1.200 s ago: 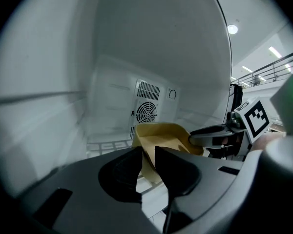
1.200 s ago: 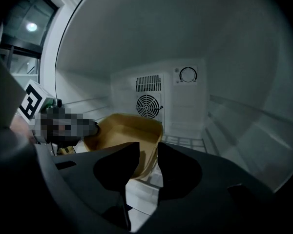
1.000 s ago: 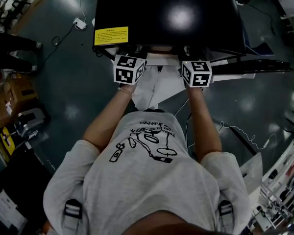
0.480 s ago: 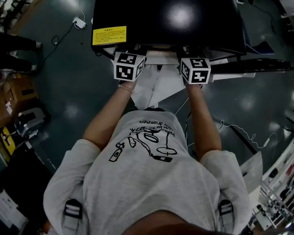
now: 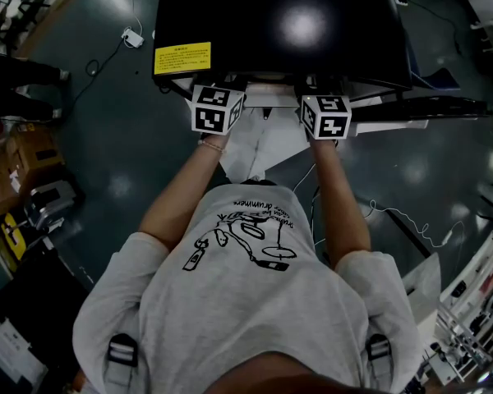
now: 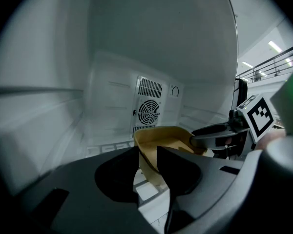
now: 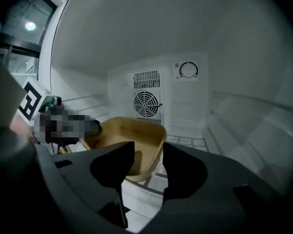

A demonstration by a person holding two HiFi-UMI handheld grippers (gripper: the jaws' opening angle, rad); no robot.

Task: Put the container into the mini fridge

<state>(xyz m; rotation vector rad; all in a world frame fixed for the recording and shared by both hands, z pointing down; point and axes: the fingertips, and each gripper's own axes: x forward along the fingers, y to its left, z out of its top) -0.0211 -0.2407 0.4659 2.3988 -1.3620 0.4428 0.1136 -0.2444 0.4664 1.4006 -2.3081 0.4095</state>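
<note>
Tan container (image 7: 124, 133) sits inside the white mini fridge (image 7: 185, 108).

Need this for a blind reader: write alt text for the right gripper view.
A tan container sits on the shelf inside a white fridge, its rim between the tongs of the right gripper, which have just been opening. A fan grille shows behind it.

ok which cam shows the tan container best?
Right gripper view: the container sits inside the fridge, rim and inside mostly visible. Left gripper view shows less: one corner and part of the inside. In the head view the fridge's top hides it.
</note>
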